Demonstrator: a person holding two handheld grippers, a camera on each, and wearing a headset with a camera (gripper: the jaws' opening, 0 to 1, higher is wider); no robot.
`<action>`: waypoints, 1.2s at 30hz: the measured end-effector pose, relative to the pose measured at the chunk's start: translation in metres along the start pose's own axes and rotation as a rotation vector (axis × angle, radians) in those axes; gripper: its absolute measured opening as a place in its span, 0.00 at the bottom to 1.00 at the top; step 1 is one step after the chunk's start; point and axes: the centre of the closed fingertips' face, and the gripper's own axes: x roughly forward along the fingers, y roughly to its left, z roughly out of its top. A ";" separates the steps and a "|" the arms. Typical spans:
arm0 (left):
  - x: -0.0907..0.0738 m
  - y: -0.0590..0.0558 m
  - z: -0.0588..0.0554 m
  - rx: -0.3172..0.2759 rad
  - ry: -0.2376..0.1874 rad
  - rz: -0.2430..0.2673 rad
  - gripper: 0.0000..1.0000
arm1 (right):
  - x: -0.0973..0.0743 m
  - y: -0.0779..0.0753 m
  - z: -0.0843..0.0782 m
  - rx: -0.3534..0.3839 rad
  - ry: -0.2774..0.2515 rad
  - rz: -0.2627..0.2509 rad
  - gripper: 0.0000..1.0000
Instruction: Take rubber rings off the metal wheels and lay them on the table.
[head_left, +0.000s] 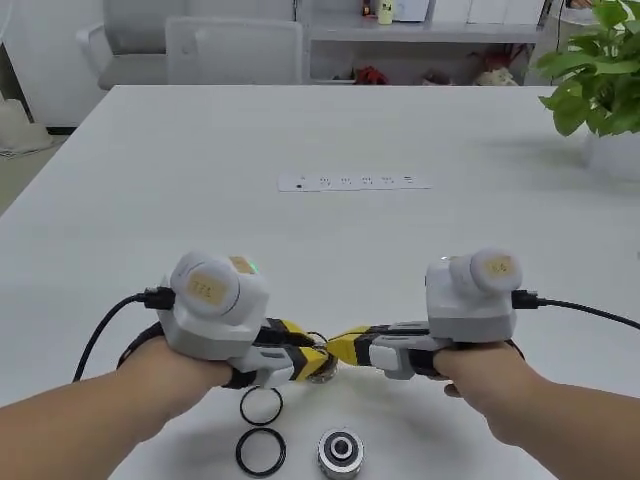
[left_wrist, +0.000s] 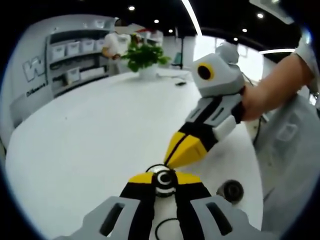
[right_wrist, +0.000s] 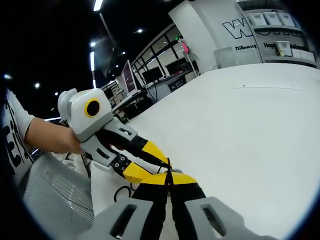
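My left gripper (head_left: 316, 362) comes in from the left and is shut on a small metal wheel (left_wrist: 163, 178), held just above the table. My right gripper (head_left: 336, 349) meets it tip to tip from the right, its jaws shut on the thin black rubber ring (left_wrist: 154, 168) at the wheel's rim. In the right gripper view my own jaws (right_wrist: 169, 177) are together, with the left gripper (right_wrist: 161, 162) right in front of them. On the table nearer me lie two loose black rings (head_left: 261, 405) (head_left: 261, 451) and a second metal wheel (head_left: 341, 450).
The white table (head_left: 330, 130) stretches far ahead, with a flat white power strip (head_left: 355, 182) at its middle. A potted plant (head_left: 600, 70) stands at the far right corner. Grey chairs (head_left: 232, 48) line the far edge. Black cables (head_left: 105, 335) trail from both grippers.
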 end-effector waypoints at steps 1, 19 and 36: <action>-0.001 -0.001 0.001 0.002 -0.006 -0.003 0.18 | 0.000 0.000 0.001 0.003 -0.004 0.002 0.00; -0.035 -0.011 0.013 0.031 -0.071 -0.027 0.29 | -0.001 0.020 0.017 0.020 -0.054 0.040 0.00; -0.059 -0.020 0.017 0.094 -0.099 -0.019 0.42 | -0.003 0.032 0.023 0.043 -0.070 0.064 0.00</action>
